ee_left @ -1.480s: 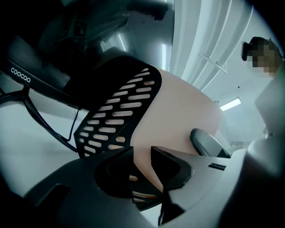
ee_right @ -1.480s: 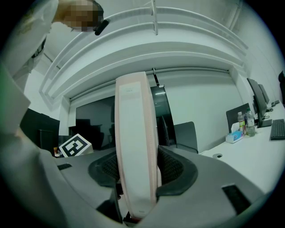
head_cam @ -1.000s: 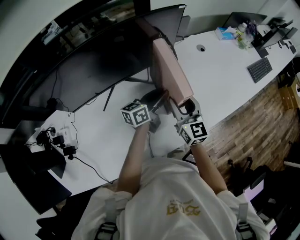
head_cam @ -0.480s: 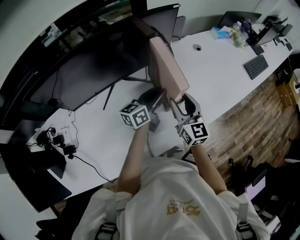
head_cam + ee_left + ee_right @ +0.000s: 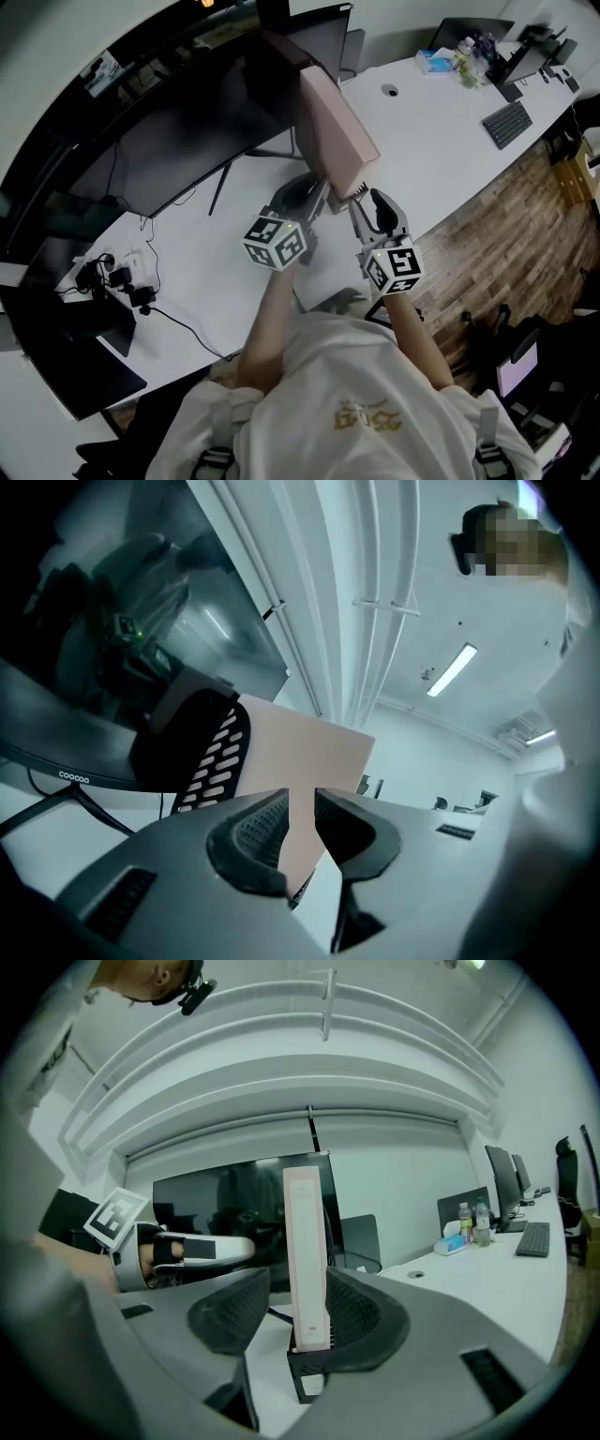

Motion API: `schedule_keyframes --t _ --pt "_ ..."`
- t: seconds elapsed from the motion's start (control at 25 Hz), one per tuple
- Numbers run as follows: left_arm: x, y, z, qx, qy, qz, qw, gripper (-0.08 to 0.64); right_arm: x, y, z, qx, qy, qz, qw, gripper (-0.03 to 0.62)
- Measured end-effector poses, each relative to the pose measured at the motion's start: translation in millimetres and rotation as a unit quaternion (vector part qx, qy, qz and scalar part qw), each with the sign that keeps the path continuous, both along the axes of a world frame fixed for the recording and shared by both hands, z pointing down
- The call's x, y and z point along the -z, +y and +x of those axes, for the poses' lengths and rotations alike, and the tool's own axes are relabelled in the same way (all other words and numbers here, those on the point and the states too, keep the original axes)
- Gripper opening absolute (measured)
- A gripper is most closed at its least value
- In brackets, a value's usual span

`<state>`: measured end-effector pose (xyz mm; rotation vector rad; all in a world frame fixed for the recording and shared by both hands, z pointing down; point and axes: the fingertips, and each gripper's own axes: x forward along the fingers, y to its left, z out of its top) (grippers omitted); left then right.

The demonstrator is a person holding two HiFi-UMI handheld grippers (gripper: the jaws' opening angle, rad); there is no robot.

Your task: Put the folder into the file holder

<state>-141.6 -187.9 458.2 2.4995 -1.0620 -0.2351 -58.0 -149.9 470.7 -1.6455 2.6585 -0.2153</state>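
Observation:
A pink folder [image 5: 334,131] stands upright on the white desk [image 5: 441,141], its lower end in a black slotted file holder [image 5: 208,754]. In the right gripper view the folder's spine [image 5: 307,1251] rises from the holder [image 5: 309,1377]. It stands between the pads of my right gripper [image 5: 295,1312], with a gap on the left side. That gripper [image 5: 367,200] is open just in front of the folder's near end; its jaws have closed a little. My left gripper [image 5: 312,208] is at the folder's left. Its jaws have just been closing to a narrow gap [image 5: 300,822] and grip nothing.
A large dark monitor [image 5: 187,122] stands behind the folder, its stand [image 5: 292,192] beside the holder. A keyboard [image 5: 507,122], a tissue box [image 5: 433,60] and bottles [image 5: 466,58] lie at the far right. Cables and a power strip [image 5: 117,272] sit at the left.
The right gripper has drawn back slightly from the folder's near end. The left gripper's cube has rolled and shifted a little. The folder stands more upright.

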Motion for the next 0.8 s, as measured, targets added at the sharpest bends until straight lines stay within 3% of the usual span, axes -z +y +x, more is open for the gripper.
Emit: schedule_keyframes --t 0.2,0.36,0.44,0.8 --pt "6.9 9.0 2.9 0.017 -0.027 0.018 0.9993 0.038 1.7 7.7 14.3 -0.036 0.012 -0.006 0.999 0.124" --pt "7.6 11.0 -1.1 0.035 -0.042 0.024 0.9982 0.018 7.4 13.4 28.7 -0.064 -0.003 -0.004 0.998 0.056" --pt "6.1 11.4 -0.8 0.040 -0.067 0.025 0.9966 0.018 8.6 14.9 32.1 -0.065 -0.001 -0.008 0.998 0.011" --pt "2.7 15.7 1.6 0.045 -0.078 0.013 0.9959 0.018 6.4 18.1 38.7 -0.076 0.009 -0.021 0.997 0.011"
